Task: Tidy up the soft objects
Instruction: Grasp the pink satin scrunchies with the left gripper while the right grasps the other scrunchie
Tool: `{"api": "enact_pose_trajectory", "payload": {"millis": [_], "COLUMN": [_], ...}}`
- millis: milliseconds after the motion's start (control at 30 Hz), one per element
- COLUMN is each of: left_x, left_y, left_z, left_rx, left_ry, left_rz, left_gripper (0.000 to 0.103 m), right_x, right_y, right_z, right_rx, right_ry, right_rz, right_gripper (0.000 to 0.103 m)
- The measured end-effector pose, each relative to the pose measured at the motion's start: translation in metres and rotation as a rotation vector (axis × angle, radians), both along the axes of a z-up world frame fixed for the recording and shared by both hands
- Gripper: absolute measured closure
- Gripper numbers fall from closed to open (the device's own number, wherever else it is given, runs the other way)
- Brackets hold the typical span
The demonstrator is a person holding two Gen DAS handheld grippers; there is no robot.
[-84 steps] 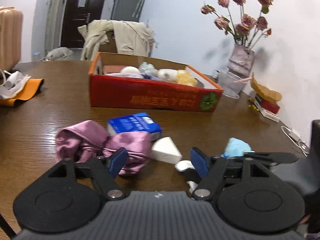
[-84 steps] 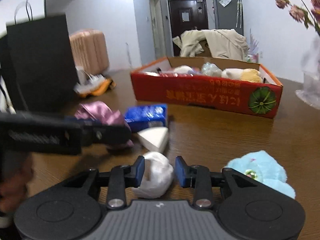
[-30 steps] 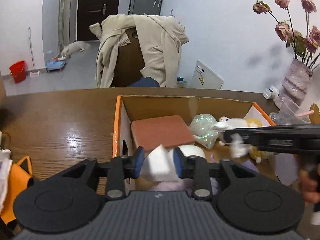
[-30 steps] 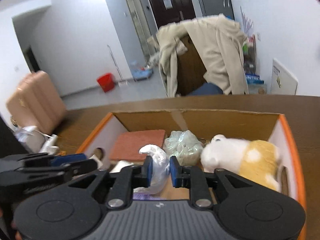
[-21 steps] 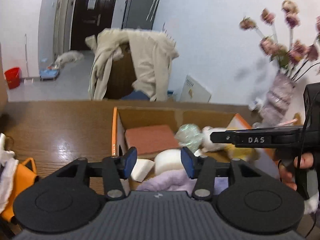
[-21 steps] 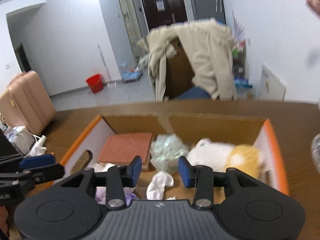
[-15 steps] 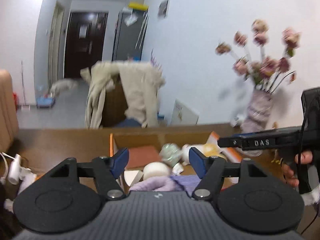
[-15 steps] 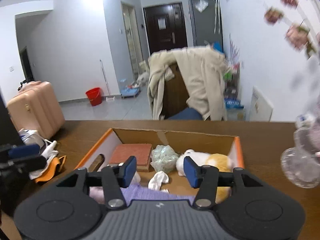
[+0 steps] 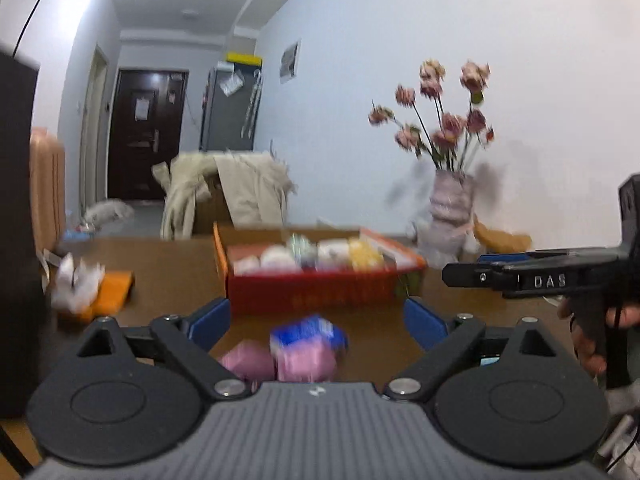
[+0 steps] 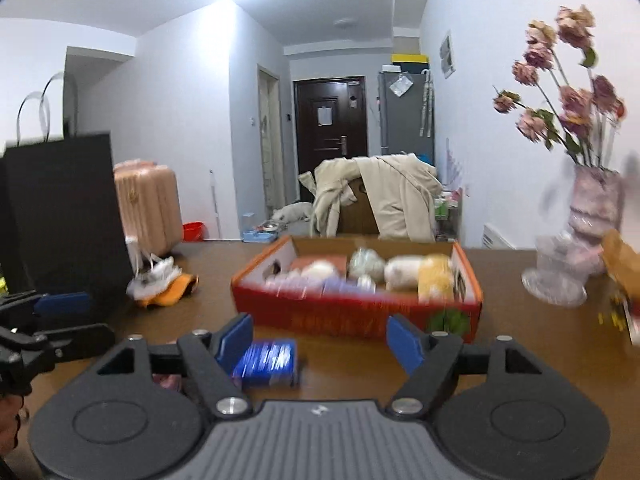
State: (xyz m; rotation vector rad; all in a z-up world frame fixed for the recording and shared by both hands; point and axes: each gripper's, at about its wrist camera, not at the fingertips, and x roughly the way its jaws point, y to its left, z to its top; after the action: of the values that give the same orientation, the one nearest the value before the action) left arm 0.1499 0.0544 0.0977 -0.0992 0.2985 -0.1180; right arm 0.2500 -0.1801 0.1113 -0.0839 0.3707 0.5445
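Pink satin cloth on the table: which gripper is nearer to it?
Left. The left gripper hangs over the pink satin cloth, jaws opening and empty. The right gripper is off to its right, the cloth barely showing at its left finger.

one red cardboard box, one blue packet, one pink cloth bundle. two grippers: left gripper, right gripper. one flower vase.

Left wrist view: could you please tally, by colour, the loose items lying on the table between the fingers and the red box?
pink cloth: 1
blue packet: 1
Total: 2
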Motion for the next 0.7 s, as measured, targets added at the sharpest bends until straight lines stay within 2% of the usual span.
{"api": "enact_pose_trajectory", "payload": {"millis": [133,233,400,700], "left_x": [-0.018,-0.025,-0.033,-0.024], "left_y": [0.008,0.012,0.021,0.036], "left_z": [-0.025,-0.03,-0.033,-0.041], "left_rx": [-0.002,0.001,-0.022,-0.061], "left_ry": [0.074,0.079,0.064,0.097], "left_rz": [0.026,0.022,0.021,0.069], "left_gripper": [0.008,0.008,0.007,0.006], "right_x": [-0.046,-0.064,-0.078,-0.069], "right_y": [0.009,0.02,0.029,0.039], "right_z": [-0.039,-0.053,-0.051,-0.048], "right_rx": [-0.028,-0.097,-0.099,-0.112], "right_ry": [0.002,0.013,-0.004,-0.003], "right_rz": [-0.023,-0.015,-0.039,-0.045], "right_gripper": [0.025,0.025,0.023,0.021]}}
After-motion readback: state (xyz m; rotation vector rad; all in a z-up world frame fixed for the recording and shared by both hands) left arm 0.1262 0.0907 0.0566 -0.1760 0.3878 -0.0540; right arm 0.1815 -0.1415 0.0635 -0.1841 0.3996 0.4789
